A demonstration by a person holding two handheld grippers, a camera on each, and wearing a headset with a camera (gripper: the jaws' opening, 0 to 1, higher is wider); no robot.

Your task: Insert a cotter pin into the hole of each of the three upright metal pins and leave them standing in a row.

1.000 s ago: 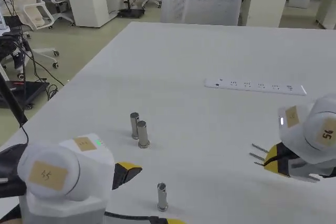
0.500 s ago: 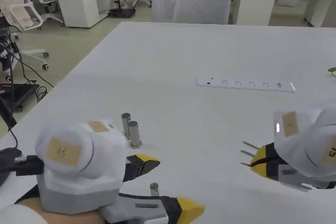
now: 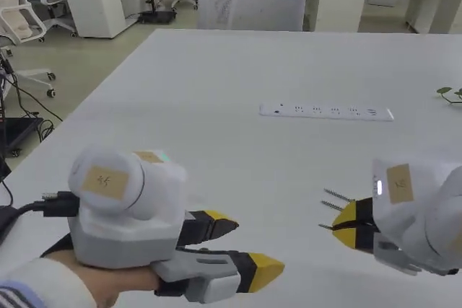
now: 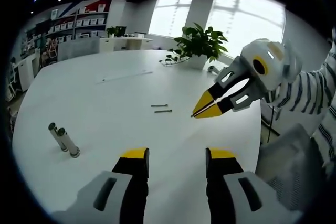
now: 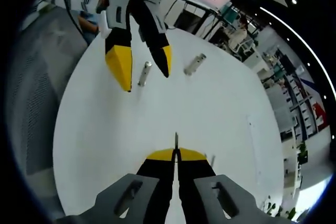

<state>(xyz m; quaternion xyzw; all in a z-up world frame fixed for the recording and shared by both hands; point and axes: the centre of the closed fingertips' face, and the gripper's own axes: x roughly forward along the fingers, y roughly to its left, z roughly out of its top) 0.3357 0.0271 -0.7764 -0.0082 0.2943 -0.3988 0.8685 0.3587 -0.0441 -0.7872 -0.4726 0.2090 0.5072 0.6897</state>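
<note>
My left gripper (image 3: 242,247) is open at the lower left of the head view, nothing between its yellow-tipped jaws, and it covers the spot where the metal pins stood. In the left gripper view my left gripper (image 4: 178,156) faces two upright metal pins (image 4: 63,139) standing close together at the left. My right gripper (image 3: 338,225) is shut on a thin cotter pin (image 5: 176,140) that juts from its tips. Two loose cotter pins (image 3: 334,201) lie on the white table (image 3: 238,91) just beyond it. From the right gripper view one metal pin (image 5: 144,73) stands between the left gripper's jaws.
A white power strip (image 3: 326,112) lies across the middle of the table. A grey chair (image 3: 249,5) stands at the far edge, with desks and office chairs behind. A potted plant (image 4: 197,45) sits at the table's far end.
My left gripper has come up and to the right in the head view and now hides the three metal pins. The right gripper still grips its cotter pin and has barely moved.
</note>
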